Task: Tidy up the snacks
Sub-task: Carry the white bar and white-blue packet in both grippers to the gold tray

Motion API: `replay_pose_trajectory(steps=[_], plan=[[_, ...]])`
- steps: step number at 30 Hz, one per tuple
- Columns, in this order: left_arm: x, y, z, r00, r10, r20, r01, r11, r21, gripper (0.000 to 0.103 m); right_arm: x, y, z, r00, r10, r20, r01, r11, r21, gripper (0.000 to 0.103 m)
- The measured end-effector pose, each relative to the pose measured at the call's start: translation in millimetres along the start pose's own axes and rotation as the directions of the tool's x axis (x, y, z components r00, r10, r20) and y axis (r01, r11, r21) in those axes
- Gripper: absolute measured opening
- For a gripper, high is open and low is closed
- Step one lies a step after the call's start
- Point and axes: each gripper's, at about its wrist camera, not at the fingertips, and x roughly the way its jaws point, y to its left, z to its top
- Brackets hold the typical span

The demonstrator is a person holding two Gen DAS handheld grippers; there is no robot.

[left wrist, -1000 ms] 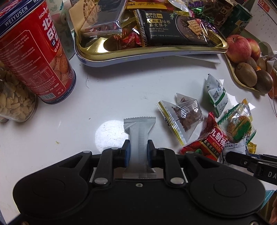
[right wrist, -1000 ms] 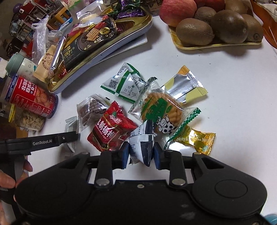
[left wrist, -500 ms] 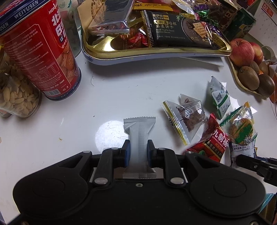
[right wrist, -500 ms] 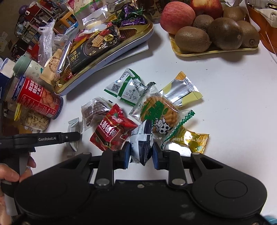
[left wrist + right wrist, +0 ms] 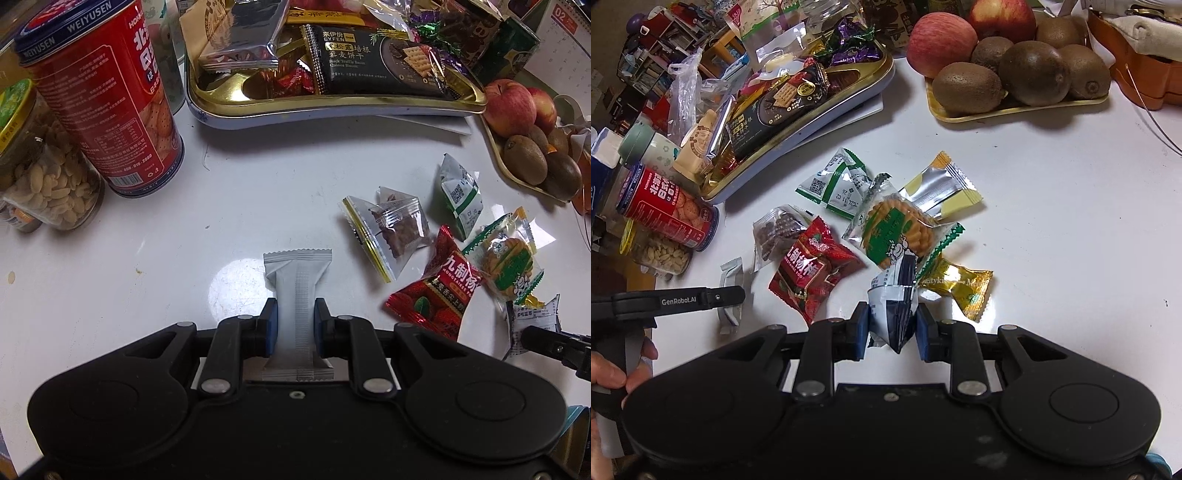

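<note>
A: What does the left gripper [image 5: 295,325] have?

B: A grey sachet [image 5: 297,291]. The blue pads pinch it at its narrow waist, jaws nearly closed. The far end of the sachet sticks out past the fingertips over the white table [image 5: 147,258]; the near end runs back toward the camera.

A: And the right gripper [image 5: 892,326]?

B: Clamped on a navy-and-white packet [image 5: 892,306], also with only a small gap between the pads. The packet is crumpled between them, and its top leans against a green biscuit pack [image 5: 897,229] just ahead.

A: Where are the rest of the snacks?

B: Loose in a cluster in front of the right gripper: a red packet [image 5: 812,269] left of the held one, a gold candy [image 5: 960,288] to its right, a clear pouch [image 5: 775,232] with dark pieces, a green-white sachet [image 5: 834,184] and a silver-yellow wrapper [image 5: 942,184] further out. From the left view that cluster lies to the right of the grey sachet, apart from it.

A: And the tray?

B: The gold tray [image 5: 332,107] is at the far side of the table, already piled with packs, well beyond both grippers. A red can [image 5: 99,99] stands to its left.
</note>
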Motion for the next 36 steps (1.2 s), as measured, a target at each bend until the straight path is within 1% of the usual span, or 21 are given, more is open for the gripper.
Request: replay_pose_trajectory(steps=[7, 14, 16, 20, 25, 29, 33, 36], plan=[[-21.4, -4.2, -7.8, 0.998, 0.019, 0.058, -0.019, 1.000, 0.010, 0.025, -13.2, -6.5, -8.5, 1.000, -0.010, 0.008, 0.010, 1.000, -0.012, 0.028], [-30.3, -5.4, -15.9, 0.996, 0.044, 0.077, -0.045, 0.999, 0.015, 0.025, -21.1, -14.0, -16.7, 1.000, -0.021, 0.008, 0.021, 1.000, -0.012, 0.028], [-31.5, -7.2, -18.6, 0.996, 0.042, 0.077, -0.043, 0.999, 0.011, 0.025, -22.0, -15.3, -19.3, 1.000, -0.025, 0.009, 0.025, 1.000, -0.013, 0.028], [-36.8, -10.1, -26.8, 0.994, 0.062, 0.091, -0.063, 0.998, -0.001, 0.025, -24.5, -16.6, -23.8, 1.000, -0.023, 0.008, 0.023, 1.000, -0.013, 0.028], [-43.8, -13.3, -40.1, 0.989, 0.101, 0.104, -0.101, 0.995, -0.010, 0.025, -31.7, -18.0, -28.0, 1.000, -0.013, 0.015, 0.013, 1.000, -0.018, 0.028], [-48.0, -13.2, -51.6, 0.989, 0.106, 0.102, -0.103, 0.994, -0.034, 0.025, -39.4, -21.5, -32.6, 1.000, -0.008, 0.021, 0.008, 1.000, -0.020, 0.028], [-55.0, -16.6, -65.4, 0.983, 0.136, 0.120, -0.132, 0.990, -0.041, 0.025, -48.8, -24.2, -38.1, 1.000, 0.001, 0.031, -0.001, 1.000, -0.021, 0.028], [-62.6, -17.8, -76.3, 0.981, 0.140, 0.135, -0.134, 0.989, -0.057, 0.025, -57.8, -25.7, -44.5, 0.999, 0.010, 0.040, -0.009, 0.999, -0.031, 0.028]])
